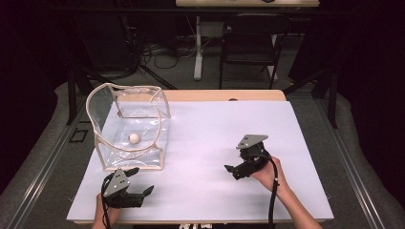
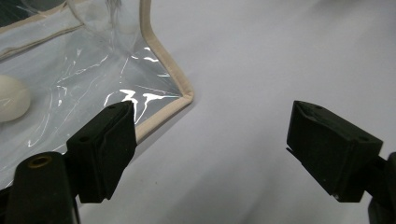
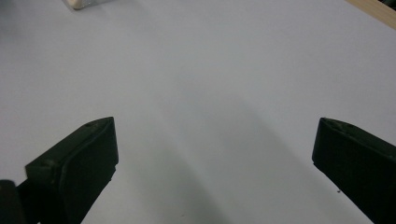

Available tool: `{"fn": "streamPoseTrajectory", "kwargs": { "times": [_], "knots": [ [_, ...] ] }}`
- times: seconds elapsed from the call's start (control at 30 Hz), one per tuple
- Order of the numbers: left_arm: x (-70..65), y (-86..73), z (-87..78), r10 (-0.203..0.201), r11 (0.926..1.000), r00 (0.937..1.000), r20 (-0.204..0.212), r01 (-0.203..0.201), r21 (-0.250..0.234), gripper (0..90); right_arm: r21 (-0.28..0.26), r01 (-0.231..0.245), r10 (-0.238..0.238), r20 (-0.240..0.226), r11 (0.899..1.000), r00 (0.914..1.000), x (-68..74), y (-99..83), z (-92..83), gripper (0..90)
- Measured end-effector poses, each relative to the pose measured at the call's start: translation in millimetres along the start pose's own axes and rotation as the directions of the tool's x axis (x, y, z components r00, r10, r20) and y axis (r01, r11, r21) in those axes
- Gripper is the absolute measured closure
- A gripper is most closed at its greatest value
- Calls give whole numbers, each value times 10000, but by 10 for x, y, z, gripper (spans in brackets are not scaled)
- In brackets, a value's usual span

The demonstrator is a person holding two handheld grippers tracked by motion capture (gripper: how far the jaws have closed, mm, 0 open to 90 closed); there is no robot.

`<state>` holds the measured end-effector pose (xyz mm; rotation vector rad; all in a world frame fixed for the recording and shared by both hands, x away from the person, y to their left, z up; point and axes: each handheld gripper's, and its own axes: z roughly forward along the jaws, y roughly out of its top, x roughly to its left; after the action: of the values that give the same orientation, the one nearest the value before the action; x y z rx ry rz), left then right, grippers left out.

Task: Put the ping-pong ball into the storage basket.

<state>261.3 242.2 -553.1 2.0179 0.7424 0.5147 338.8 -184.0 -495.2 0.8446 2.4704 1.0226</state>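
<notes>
A clear plastic bag (image 1: pixel 129 125) with beige trim stands open on the left of the white sheet (image 1: pixel 215 129). A small white ball (image 1: pixel 134 138) lies on its floor. My left gripper (image 1: pixel 142 180) rests just in front of the bag's near right corner, open and holding nothing. In the left gripper view the bag's trimmed corner (image 2: pixel 180 99) is just ahead of the left jaw, with the ball (image 2: pixel 11 99) behind the plastic and the left gripper (image 2: pixel 212 144) wide apart. My right gripper (image 1: pixel 235 161) sits right of centre, also open and empty, and the right gripper (image 3: pixel 215 154) faces bare sheet.
The sheet covers a wooden table whose far edge (image 1: pixel 229 94) shows behind it. A black folding chair (image 1: pixel 250 43) and a table leg (image 1: pixel 197 47) stand on the floor beyond. A beige corner of the bag (image 3: pixel 81 3) shows at the top of the right gripper view.
</notes>
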Motion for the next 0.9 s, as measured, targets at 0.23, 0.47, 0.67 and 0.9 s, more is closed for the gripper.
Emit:
{"fn": "streamPoseTrajectory", "kwargs": {
  "times": [0.23, 0.47, 0.67, 0.9],
  "knots": [
    [3, -1, -2, -7, 10000, 10000, -36, 7, -9, 163, -101, -48, 49, 71, 9999, 10000, 39, -106, -61, 0],
    [3, 0, 1, -2, 10000, 10000, -44, 2, 5, 163, -64, -116, 117, 145, 9999, 9998, 83, -229, -118, 1],
    [4, -1, 3, -3, 10000, 10000, -51, 3, 11, 163, 6, -321, 321, 219, 9995, 9992, 83, -376, -131, 1],
    [3, 0, 5, 9, 10000, 10000, -51, -9, 46, 163, 58, -609, 607, 312, 9981, 9977, 77, -541, -139, 1]
  ]
}}
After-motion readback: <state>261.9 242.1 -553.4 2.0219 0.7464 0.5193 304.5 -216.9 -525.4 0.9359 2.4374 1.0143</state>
